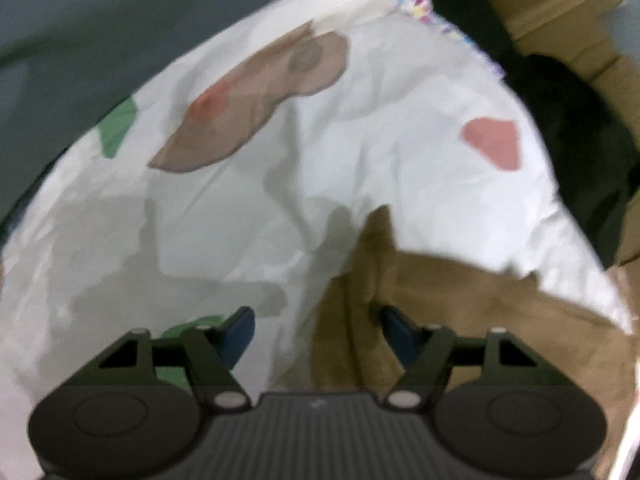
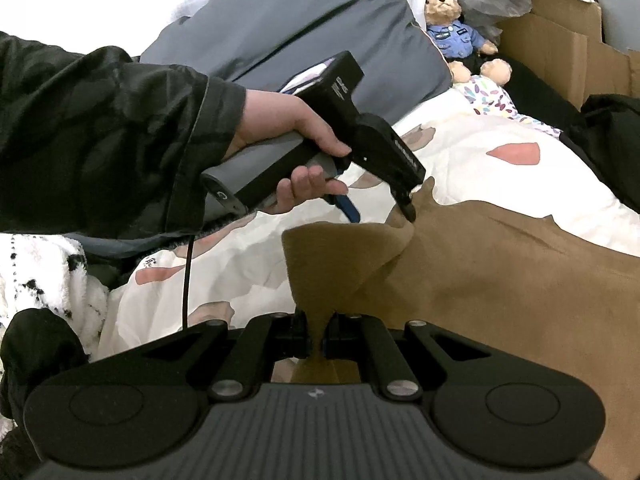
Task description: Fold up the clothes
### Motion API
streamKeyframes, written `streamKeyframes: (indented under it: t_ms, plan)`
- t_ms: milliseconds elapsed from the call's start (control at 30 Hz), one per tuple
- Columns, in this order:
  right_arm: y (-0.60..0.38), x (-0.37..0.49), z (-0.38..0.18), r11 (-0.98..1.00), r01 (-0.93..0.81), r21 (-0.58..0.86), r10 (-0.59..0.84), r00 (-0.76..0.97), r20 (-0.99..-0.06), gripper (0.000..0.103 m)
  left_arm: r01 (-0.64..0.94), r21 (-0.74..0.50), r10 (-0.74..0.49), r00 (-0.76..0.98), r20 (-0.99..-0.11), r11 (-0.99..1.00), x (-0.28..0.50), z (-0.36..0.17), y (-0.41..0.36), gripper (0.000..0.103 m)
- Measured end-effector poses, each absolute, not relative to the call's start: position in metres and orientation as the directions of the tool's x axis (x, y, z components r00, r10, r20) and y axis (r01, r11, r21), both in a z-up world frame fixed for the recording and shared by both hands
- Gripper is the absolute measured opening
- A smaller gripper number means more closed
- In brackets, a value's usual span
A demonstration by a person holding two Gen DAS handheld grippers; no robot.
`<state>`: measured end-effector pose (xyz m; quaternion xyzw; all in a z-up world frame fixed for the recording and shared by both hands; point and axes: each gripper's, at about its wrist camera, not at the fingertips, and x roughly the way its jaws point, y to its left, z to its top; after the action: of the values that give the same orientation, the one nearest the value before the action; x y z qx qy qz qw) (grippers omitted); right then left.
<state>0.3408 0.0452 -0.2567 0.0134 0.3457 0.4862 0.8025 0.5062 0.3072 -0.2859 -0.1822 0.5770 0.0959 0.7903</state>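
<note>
The right hand-held gripper (image 2: 318,338) pinches a raised fold of the brown cloth (image 2: 500,280), which lies across the white quilt (image 2: 460,160) on the bed, long axis running rightward, while the left hand-held gripper (image 2: 380,214), jaws apart, touches its far edge before the teddy bear (image 2: 452,28).

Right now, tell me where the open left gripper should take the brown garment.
Grip the raised brown garment corner beside the left gripper, coming from above. That peak stands off the white bedding, and the right gripper already pinches the near edge.
</note>
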Motion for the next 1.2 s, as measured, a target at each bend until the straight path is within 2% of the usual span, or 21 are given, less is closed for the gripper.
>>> streamKeyframes:
  t_ms: [133,200,300,367,467,767,867,1200]
  plan:
    - [0.047,0.340,-0.258,0.526,-0.772,0.357,0.789,0.286,-0.543,0.005,-0.320,-0.176,-0.089,0.270,-0.959,0.931,0.509,-0.293,0.300,0.084]
    - [0.047,0.340,-0.257,0.526,-0.771,0.359,0.789,0.286,-0.543,0.005,-0.313,-0.185,-0.105,0.255,-0.961,0.932,0.510,-0.299,0.299,0.076]
    - [0.046,0.341,-0.256,0.531,-0.767,0.360,0.788,0.291,-0.542,0.005,-0.326,-0.214,-0.145,0.224,-0.964,0.921,0.509,-0.309,0.300,0.041]
    - [0.043,0.341,-0.256,0.537,-0.764,0.357,0.786,0.298,-0.542,0.005,-0.324,-0.257,-0.183,0.242,-0.953,0.910,0.508,-0.308,0.301,0.026]
    - [0.038,0.341,-0.255,0.546,-0.757,0.359,0.783,0.309,-0.540,0.005,-0.320,-0.262,-0.181,0.261,-0.948,0.911,0.506,-0.296,0.298,0.021]
    - [0.002,0.335,-0.246,0.599,-0.710,0.371,0.768,0.378,-0.517,0.005,-0.273,-0.324,-0.202,0.393,-0.897,0.906,0.501,-0.242,0.273,0.020]
    - [-0.014,0.330,-0.243,0.621,-0.688,0.376,0.758,0.403,-0.513,0.005,-0.217,-0.345,-0.227,0.431,-0.873,0.913,0.502,-0.226,0.252,0.015]
    - [-0.071,0.314,-0.239,0.692,-0.592,0.413,0.715,0.483,-0.506,0.005,-0.081,-0.396,-0.316,0.468,-0.826,0.915,0.514,-0.223,0.167,0.011]
